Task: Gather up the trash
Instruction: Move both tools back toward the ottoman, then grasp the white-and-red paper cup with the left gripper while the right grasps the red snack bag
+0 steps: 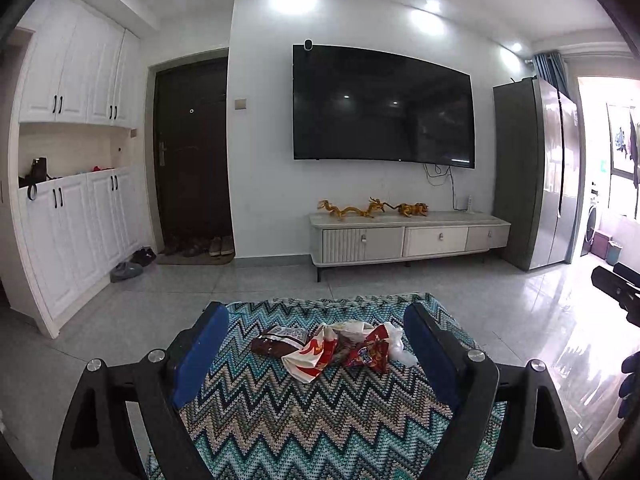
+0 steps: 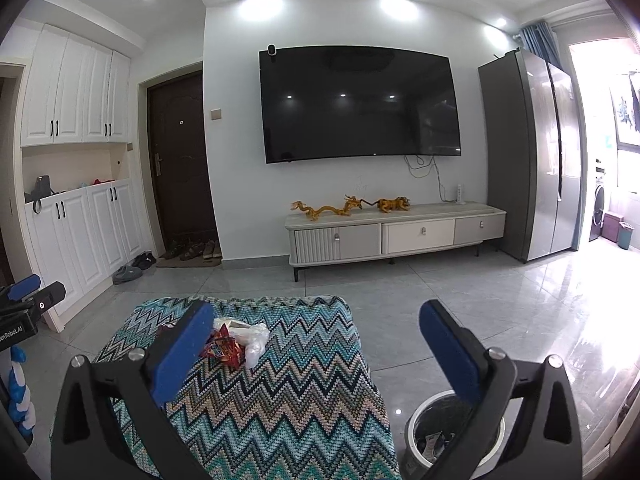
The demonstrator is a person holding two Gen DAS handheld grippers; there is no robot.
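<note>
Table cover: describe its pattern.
Zigzag chevron knit in teal, blue, black and beige; clearest in the left wrist view.

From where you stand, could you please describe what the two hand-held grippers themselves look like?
Both look alike. The left hand-held gripper has two blue padded fingers on black angular arms with triangular cut-outs and silver round bolts. The right hand-held gripper matches it. In the right wrist view, white lettering marks the left unit's black body. No cables or sleeves are visible.

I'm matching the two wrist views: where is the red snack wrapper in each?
Left wrist: red wrapper lies centre-low, right side of the trash pile, between the open fingers.
Right wrist: red wrapper lies left of centre, just right of the left finger.
Shared landmark: TV.
</note>
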